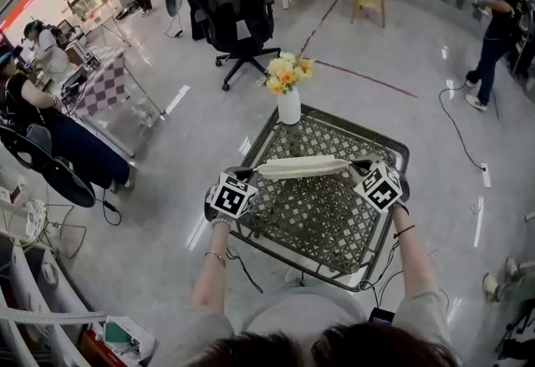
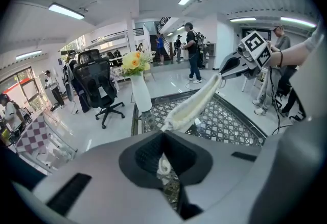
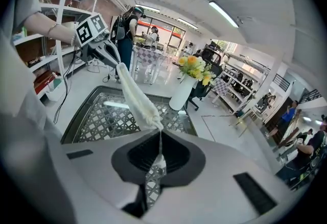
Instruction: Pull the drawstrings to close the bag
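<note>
Seemingly the bag is cinched shut above the table — drawstrings clamped in the left claw and the right claw — so little pulling is judged left.

The worktop is standing on the floor in front of the person. The bag is hanging stretched crosswise above it, between the two grippers. The left gripper is holding the bag's 9 o'clock end and the right gripper its 3 o'clock end, each with a drawstring sitting between its closed jaws. At the bag's 12 o'clock, a vase is standing on the worktop's far edge. Beyond it, toward 11 o'clock, a chair is standing on the floor.
</note>
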`<state>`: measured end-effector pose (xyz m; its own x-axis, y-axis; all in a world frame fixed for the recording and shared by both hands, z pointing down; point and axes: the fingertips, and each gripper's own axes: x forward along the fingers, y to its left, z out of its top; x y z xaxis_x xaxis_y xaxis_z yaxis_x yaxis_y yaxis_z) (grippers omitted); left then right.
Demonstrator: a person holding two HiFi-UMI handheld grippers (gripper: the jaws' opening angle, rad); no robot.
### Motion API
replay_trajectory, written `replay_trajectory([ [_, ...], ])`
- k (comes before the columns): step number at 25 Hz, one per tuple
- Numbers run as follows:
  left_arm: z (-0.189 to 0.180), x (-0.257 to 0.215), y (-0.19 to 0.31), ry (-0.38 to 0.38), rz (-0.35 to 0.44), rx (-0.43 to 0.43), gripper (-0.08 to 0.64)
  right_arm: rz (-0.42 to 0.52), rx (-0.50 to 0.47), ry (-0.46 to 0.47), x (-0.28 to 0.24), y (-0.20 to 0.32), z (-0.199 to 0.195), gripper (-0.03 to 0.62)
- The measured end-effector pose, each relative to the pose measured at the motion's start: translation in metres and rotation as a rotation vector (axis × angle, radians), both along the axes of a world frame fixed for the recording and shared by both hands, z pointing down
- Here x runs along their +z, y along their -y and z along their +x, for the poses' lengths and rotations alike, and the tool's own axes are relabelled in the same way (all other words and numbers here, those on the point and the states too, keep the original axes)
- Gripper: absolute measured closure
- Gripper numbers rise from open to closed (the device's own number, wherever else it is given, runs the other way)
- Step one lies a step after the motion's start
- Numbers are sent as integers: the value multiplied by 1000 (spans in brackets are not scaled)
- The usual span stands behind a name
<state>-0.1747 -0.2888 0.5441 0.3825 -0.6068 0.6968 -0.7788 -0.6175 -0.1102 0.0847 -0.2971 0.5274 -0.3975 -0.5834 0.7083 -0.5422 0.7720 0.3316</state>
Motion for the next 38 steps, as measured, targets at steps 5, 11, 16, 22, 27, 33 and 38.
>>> replay_trajectory([
  [5,-1,-26,9,-20,54,-12,535,38,60,82,-25,5,0,568],
  [11,-4,-48,25,-44,105,-25,534,104,69,126,-48,18,-2,568],
  [16,-3,-65,27,-60,143,-33,535,122,90,150,-63,17,0,568],
  [22,-4,-83,36,-80,193,-46,535,174,105,190,-81,26,-1,568],
  [27,-3,-100,39,-103,238,-55,534,206,125,232,-95,27,2,568],
  [33,3,-123,45,-117,298,-62,535,261,139,256,-116,33,10,568],
  [38,10,-138,44,-134,341,-67,534,298,166,288,-129,32,19,568],
])
